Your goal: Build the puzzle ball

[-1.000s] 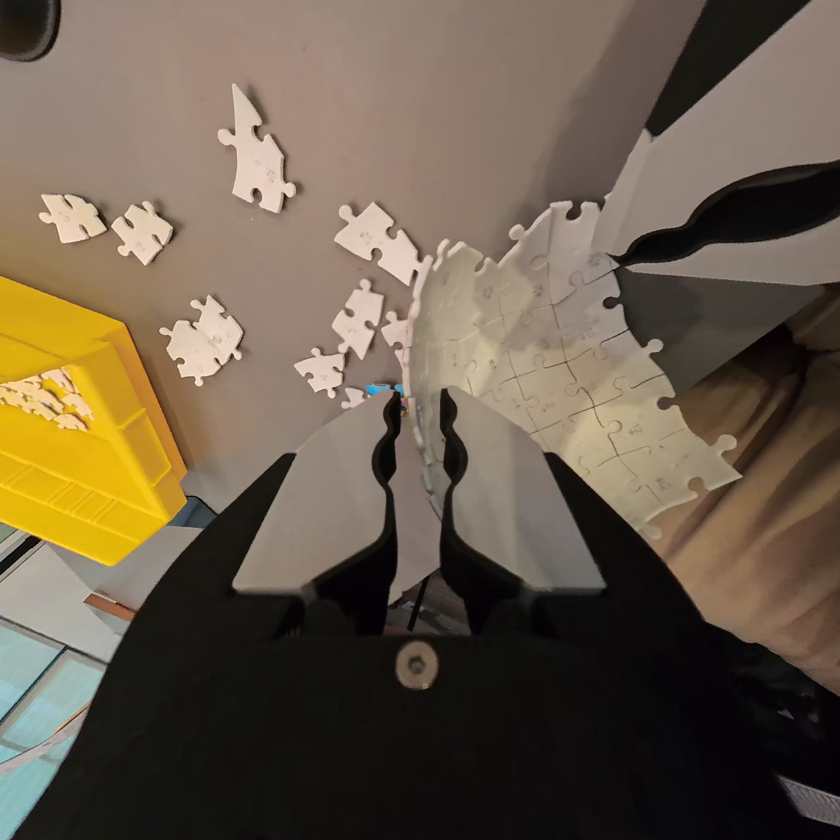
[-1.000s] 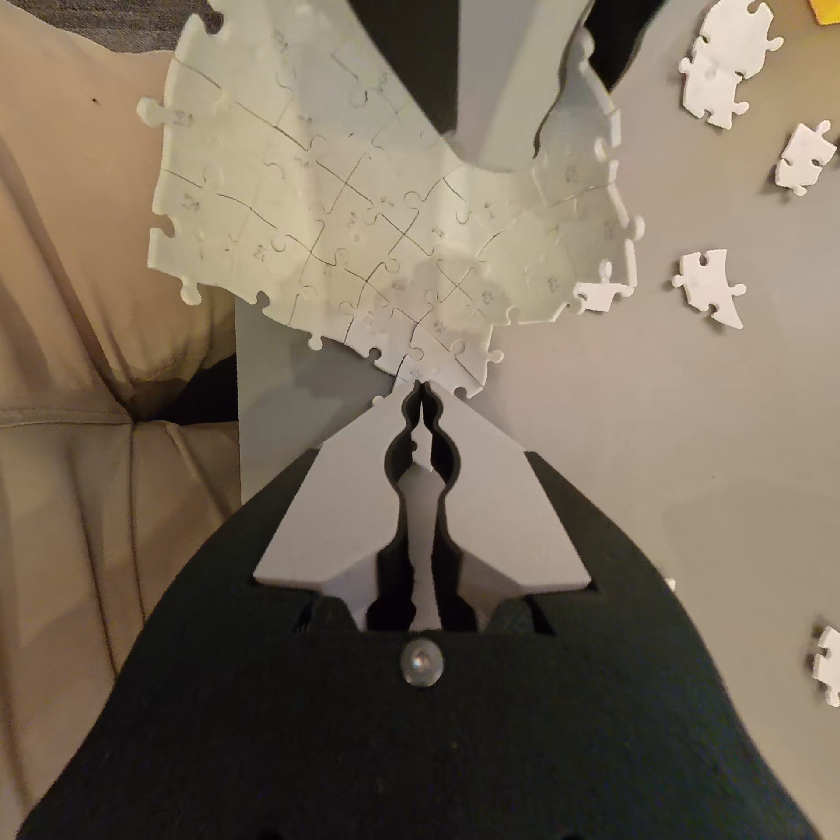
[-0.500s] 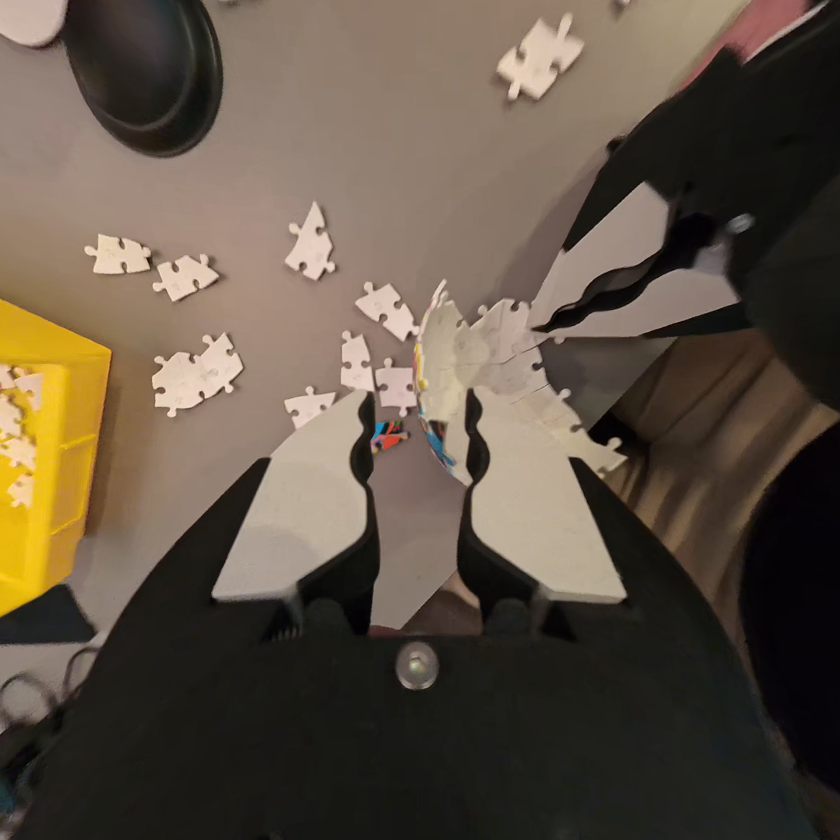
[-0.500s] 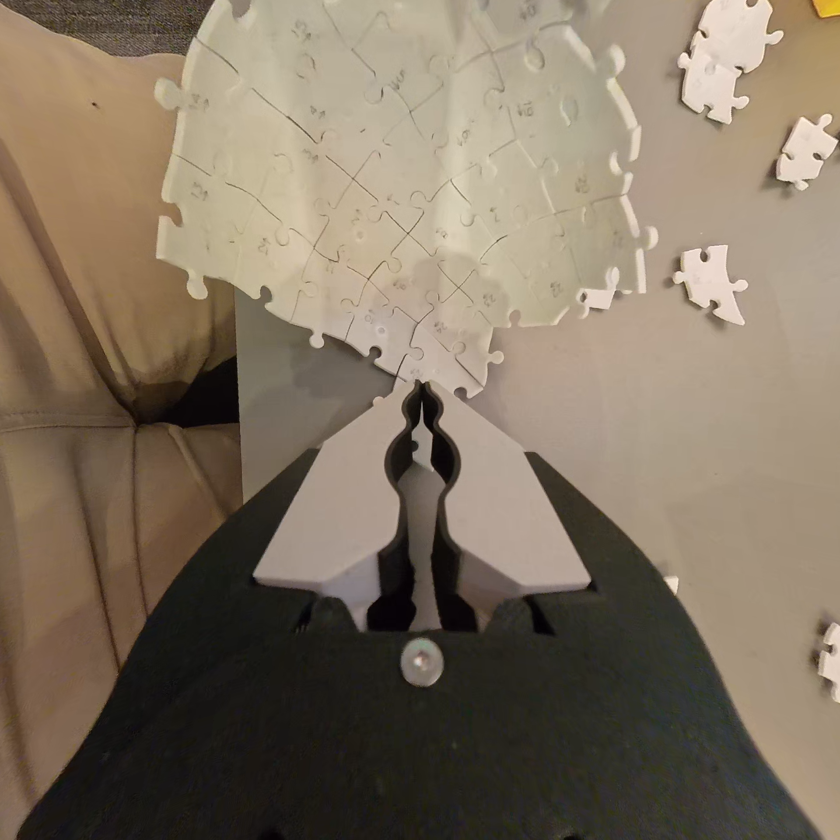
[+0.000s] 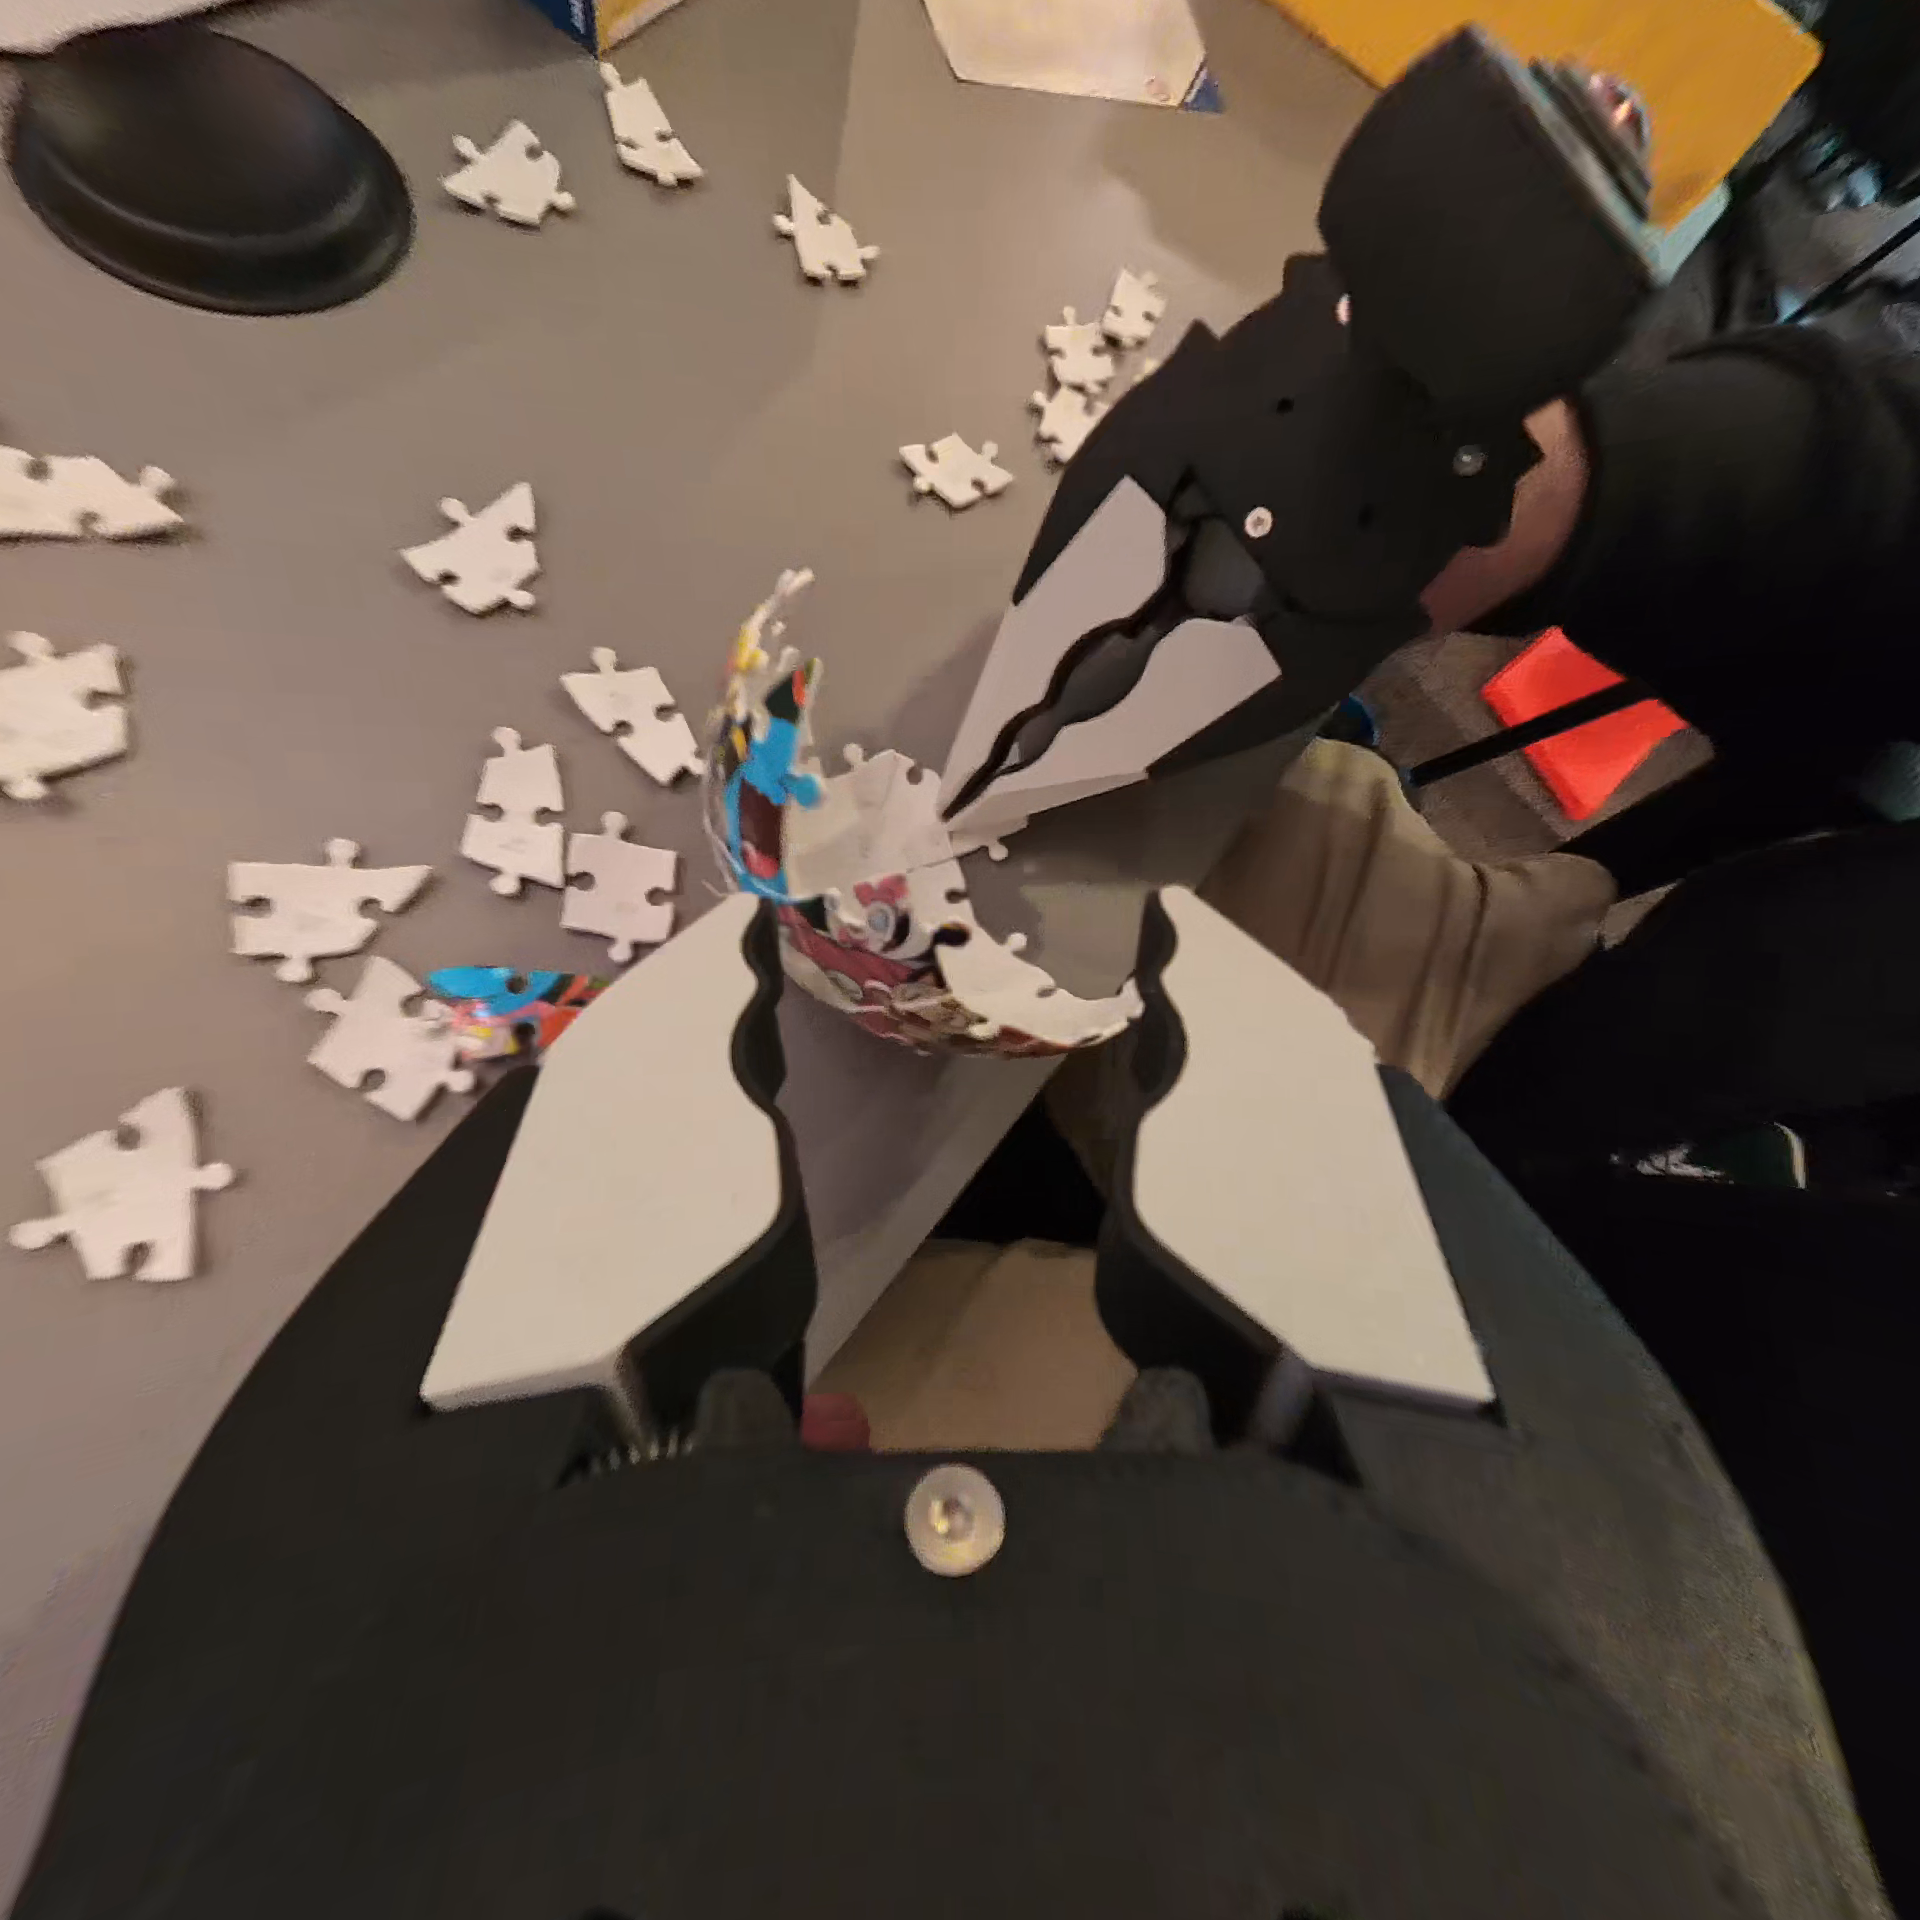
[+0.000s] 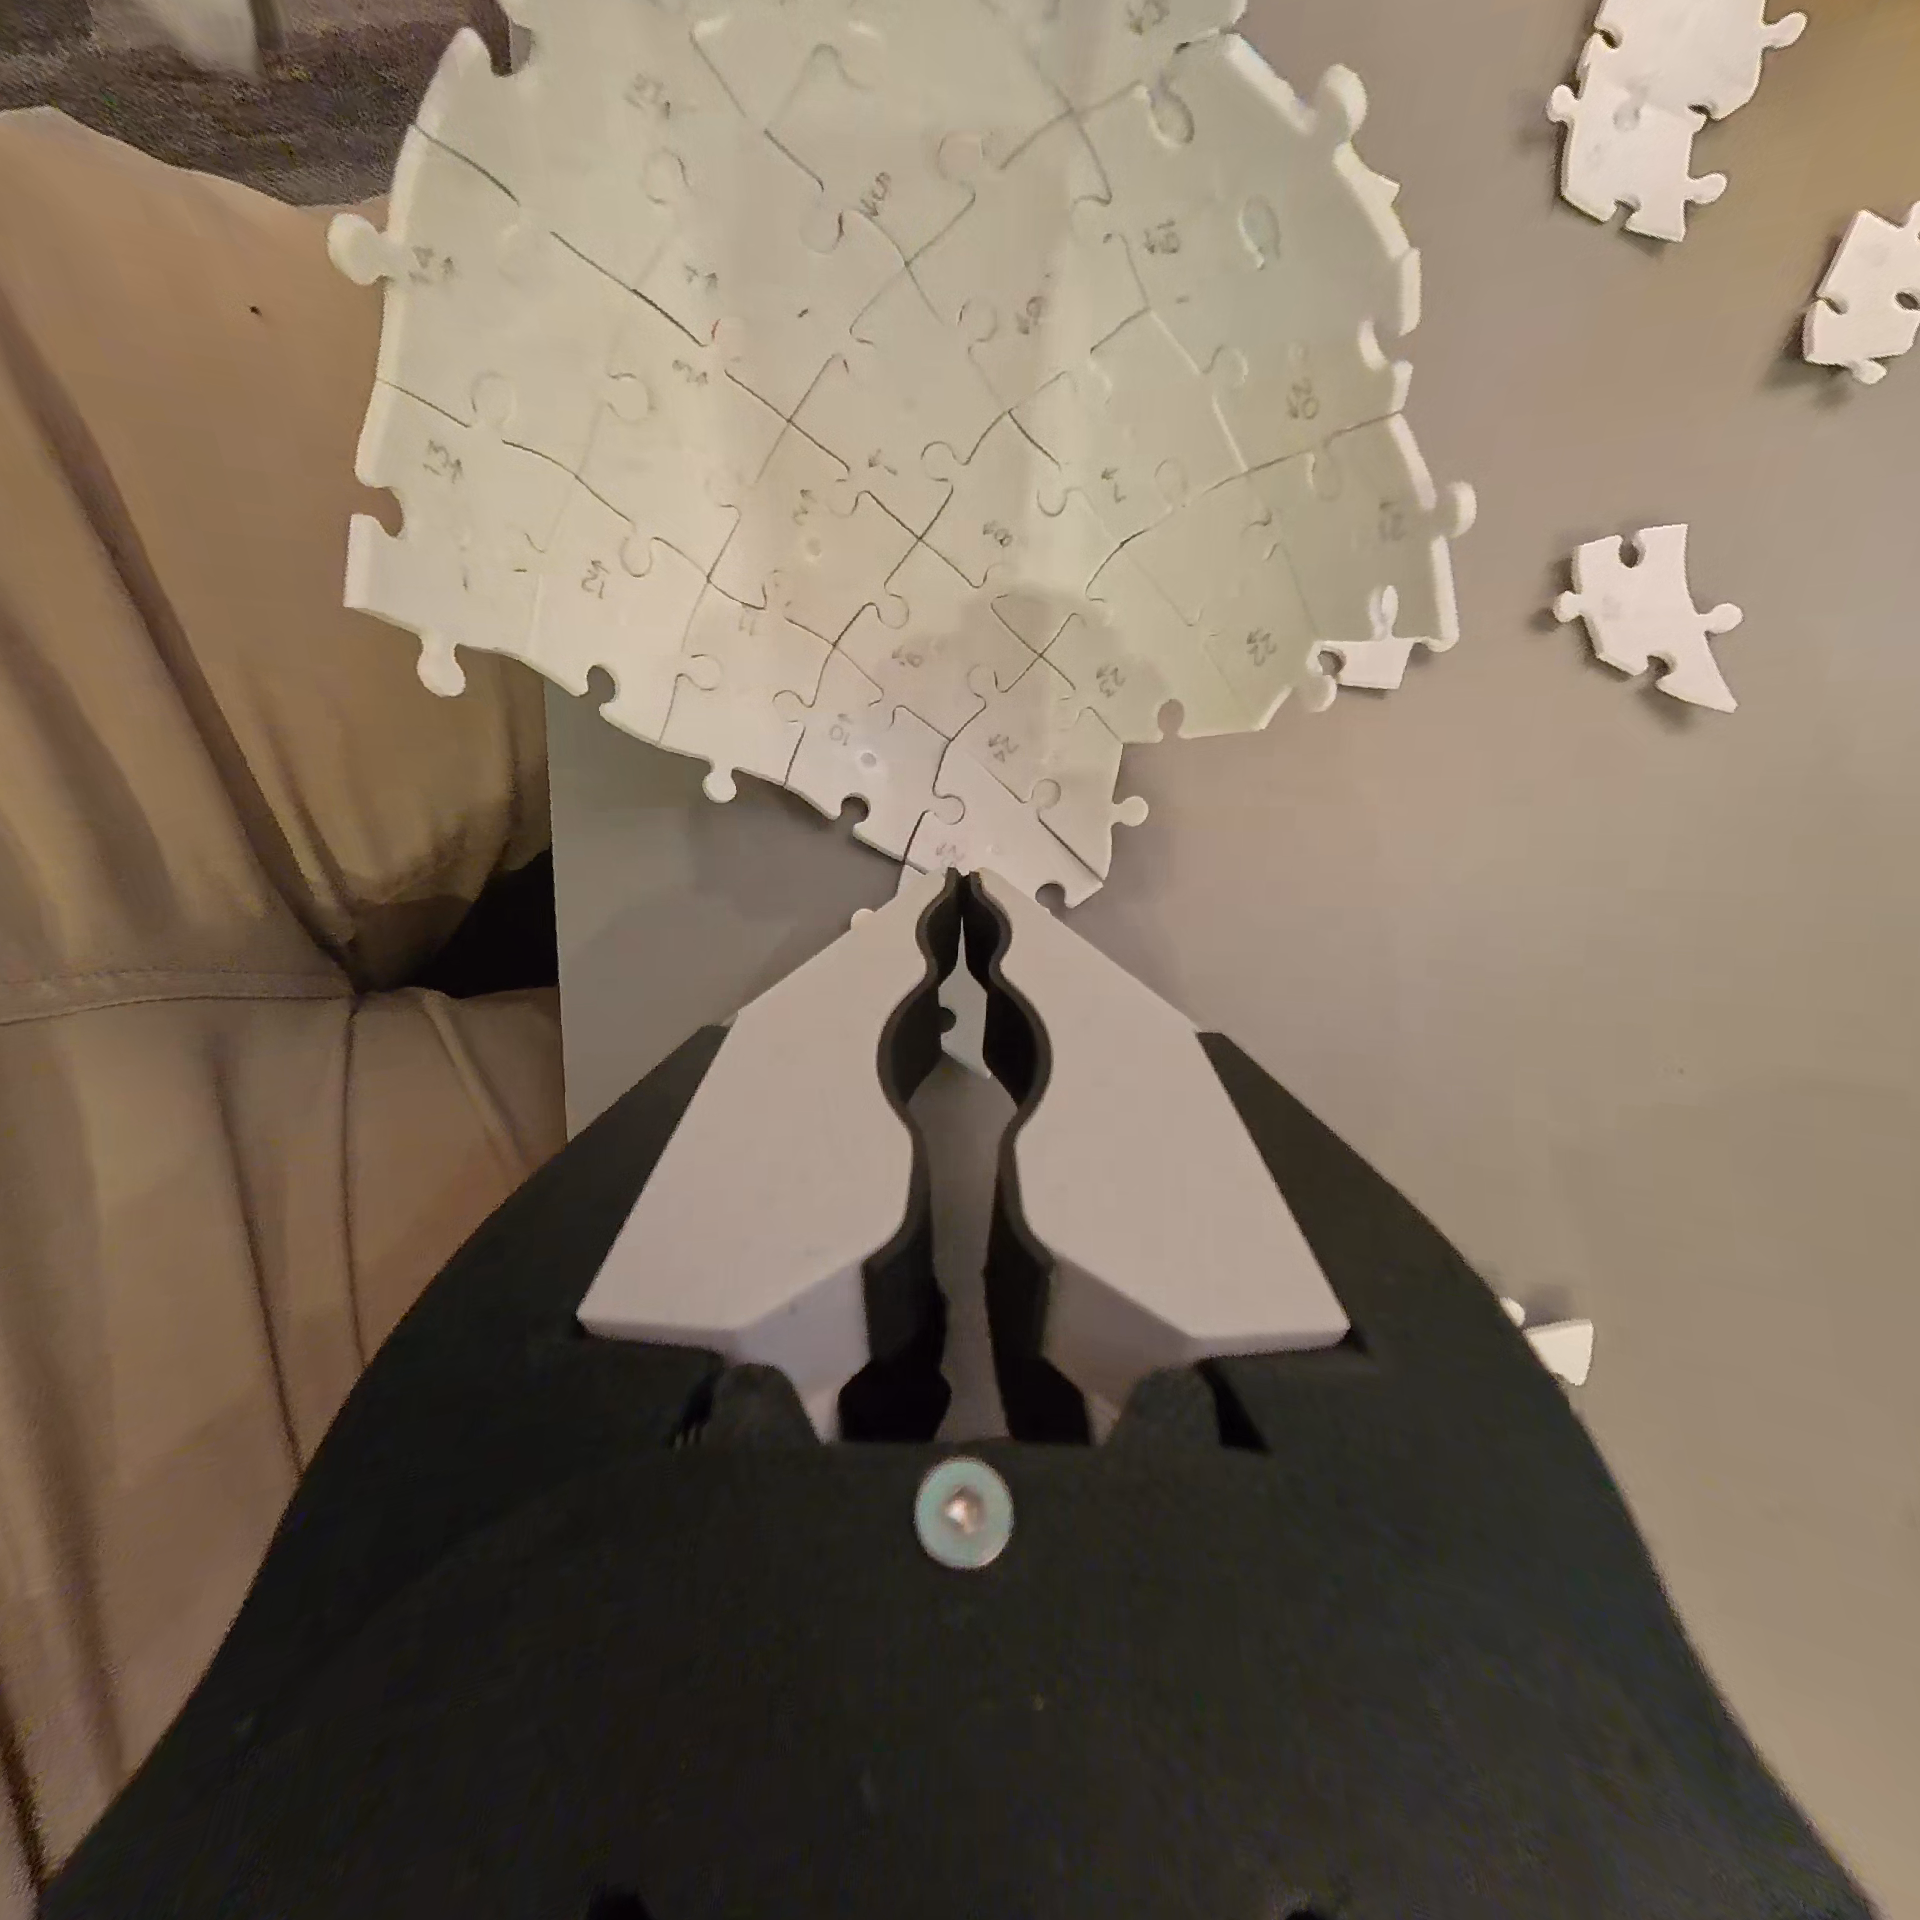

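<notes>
The part-built puzzle ball point(image 6: 914, 416) is a curved shell of joined pieces, white inside and printed in colours outside. My right gripper point(image 6: 961, 883) is shut on its lower edge and holds it in the air over the grey table's point(image 6: 1455, 987) near edge. In the left wrist view the shell point(image 5: 883, 935) hangs from the right gripper point(image 5: 951, 816) just beyond my left gripper point(image 5: 956, 914). The left gripper is open wide and empty, apart from the shell. Loose white pieces point(image 5: 613, 883) lie face down on the table point(image 5: 675, 395).
A small coloured joined fragment point(image 5: 509, 997) lies left of my left finger. A black round object point(image 5: 208, 177) sits far left, a yellow bin point(image 5: 1558, 83) far right. More loose pieces point(image 6: 1642, 613) lie right of the shell. A person's tan trousers point(image 6: 208, 935) are beside the table edge. Tip to tip, the grippers are about 12 centimeters apart.
My left gripper has let go of the shell's edge, opened wide and drawn back from it. My right gripper has kept its hold on the shell and barely moved.
</notes>
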The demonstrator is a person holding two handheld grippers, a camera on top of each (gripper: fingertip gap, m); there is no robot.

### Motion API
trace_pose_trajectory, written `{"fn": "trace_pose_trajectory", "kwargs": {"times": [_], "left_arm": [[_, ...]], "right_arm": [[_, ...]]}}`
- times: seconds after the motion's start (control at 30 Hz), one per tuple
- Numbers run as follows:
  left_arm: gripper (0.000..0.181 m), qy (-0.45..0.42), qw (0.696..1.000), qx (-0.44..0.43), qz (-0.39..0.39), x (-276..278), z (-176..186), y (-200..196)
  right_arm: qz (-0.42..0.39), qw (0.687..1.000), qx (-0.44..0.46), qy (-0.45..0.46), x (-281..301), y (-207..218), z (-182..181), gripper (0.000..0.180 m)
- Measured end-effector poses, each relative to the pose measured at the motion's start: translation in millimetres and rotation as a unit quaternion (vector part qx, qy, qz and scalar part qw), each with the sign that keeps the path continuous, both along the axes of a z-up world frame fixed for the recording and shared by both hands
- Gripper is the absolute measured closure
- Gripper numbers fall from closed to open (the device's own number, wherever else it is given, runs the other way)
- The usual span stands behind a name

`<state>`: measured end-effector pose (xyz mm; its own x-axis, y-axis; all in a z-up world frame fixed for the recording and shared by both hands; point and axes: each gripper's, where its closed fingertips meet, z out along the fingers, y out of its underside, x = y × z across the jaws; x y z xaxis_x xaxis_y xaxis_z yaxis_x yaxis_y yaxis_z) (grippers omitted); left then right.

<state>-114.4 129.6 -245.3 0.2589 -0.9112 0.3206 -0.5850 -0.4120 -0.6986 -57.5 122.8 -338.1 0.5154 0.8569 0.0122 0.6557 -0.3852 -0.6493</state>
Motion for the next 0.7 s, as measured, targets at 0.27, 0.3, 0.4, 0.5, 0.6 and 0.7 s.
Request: {"fn": "trace_pose_trajectory", "kwargs": {"times": [0.27,0.3,0.4,0.5,0.6,0.7], "left_arm": [[0.11,-0.059,0.998,-0.002,0.025,4.0,-11.7,-1.2],[0.11,-0.063,0.998,-0.003,0.026,4.2,-12.3,-2.0],[0.11,-0.084,0.996,-0.001,0.036,6.2,-11.8,-4.6],[0.111,-0.1,0.994,0.003,0.05,5.9,-11.6,-5.4],[0.111,-0.106,0.993,0.016,0.048,6.4,-10.9,-9.5],[0.113,-0.114,0.992,0.027,0.053,7.9,-9.8,-9.4]], "right_arm": [[-0.016,0.998,-0.039,0.044,0.2,0.4,0.2,0.18],[-0.017,0.998,-0.044,0.048,0.3,0.5,0.2,0.18],[-0.02,0.996,-0.055,0.061,0.3,0.6,0.2,0.18],[-0.024,0.994,-0.07,0.075,0.1,0.6,0.5,0.18],[-0.019,0.995,-0.07,0.075,0.2,0.2,0.3,0.18],[-0.017,0.995,-0.068,0.073,0.5,-0.4,0.4,0.18]]}}
